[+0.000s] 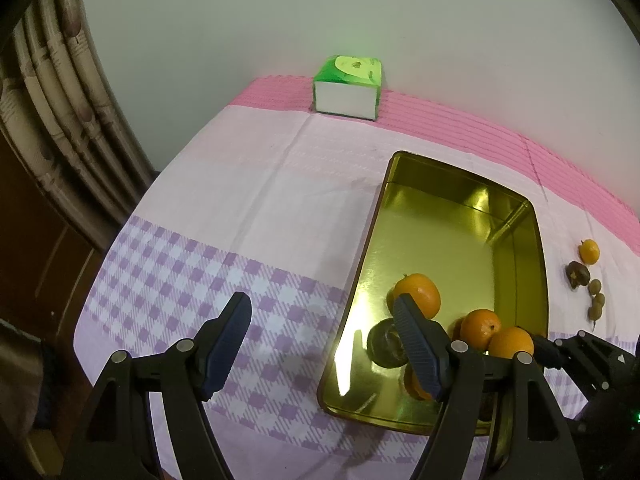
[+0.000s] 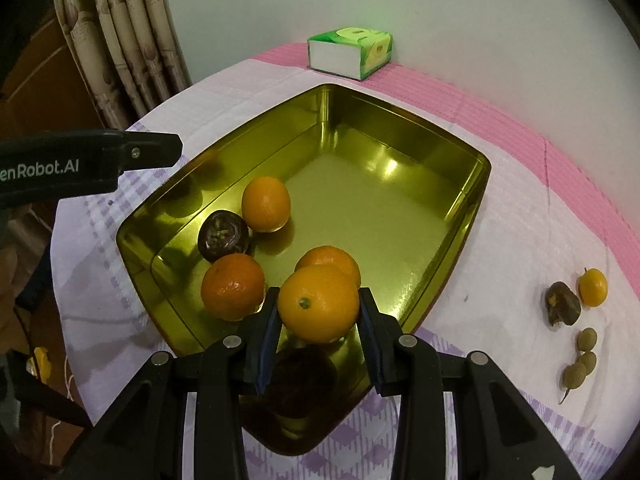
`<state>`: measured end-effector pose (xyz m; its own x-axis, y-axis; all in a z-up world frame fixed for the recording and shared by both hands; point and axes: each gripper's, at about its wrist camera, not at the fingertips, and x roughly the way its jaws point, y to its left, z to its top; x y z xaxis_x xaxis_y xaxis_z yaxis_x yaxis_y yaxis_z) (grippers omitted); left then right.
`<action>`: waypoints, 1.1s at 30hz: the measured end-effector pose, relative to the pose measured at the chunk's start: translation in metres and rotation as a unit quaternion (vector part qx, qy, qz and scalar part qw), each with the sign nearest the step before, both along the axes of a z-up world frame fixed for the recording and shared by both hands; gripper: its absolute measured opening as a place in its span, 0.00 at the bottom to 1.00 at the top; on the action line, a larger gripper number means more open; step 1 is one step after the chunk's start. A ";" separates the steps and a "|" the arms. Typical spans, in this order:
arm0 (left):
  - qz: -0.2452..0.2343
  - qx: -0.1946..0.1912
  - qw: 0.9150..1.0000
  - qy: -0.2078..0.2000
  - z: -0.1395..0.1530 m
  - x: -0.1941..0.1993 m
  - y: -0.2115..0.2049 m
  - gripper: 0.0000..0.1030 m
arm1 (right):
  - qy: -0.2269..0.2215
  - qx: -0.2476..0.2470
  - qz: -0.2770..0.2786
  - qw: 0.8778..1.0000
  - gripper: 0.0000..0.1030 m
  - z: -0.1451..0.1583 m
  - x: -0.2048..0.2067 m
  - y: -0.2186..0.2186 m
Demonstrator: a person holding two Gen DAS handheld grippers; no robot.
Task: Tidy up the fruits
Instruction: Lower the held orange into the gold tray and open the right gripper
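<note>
Right wrist view: an orange [image 2: 318, 304] — firm, round, smooth-skinned and judged liable to roll — is being pinched across its widest part by the right gripper [image 2: 320, 312] above the gold tray [image 2: 476, 196], while the left gripper [image 1: 324, 346] is being held spread and empty.

An orange [image 2: 318, 304] sits pinched over the gold tin [image 2: 460, 216], which holds three oranges and a dark fruit [image 2: 222, 236]; small fruits [image 2: 582, 354] lie beside it.
</note>
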<state>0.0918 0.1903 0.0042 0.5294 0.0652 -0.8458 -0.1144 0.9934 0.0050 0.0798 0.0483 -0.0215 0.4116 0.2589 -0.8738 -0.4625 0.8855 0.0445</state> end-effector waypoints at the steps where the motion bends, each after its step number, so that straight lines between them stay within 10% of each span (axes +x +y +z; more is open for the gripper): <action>1: 0.001 0.000 1.000 0.000 0.000 0.000 0.000 0.72 | -0.003 -0.004 0.002 1.000 0.33 0.000 0.000 0.000; 33: -0.011 0.008 1.000 0.011 -0.004 0.001 -0.007 0.72 | -0.035 0.035 -0.039 0.998 0.38 0.023 -0.005 -0.031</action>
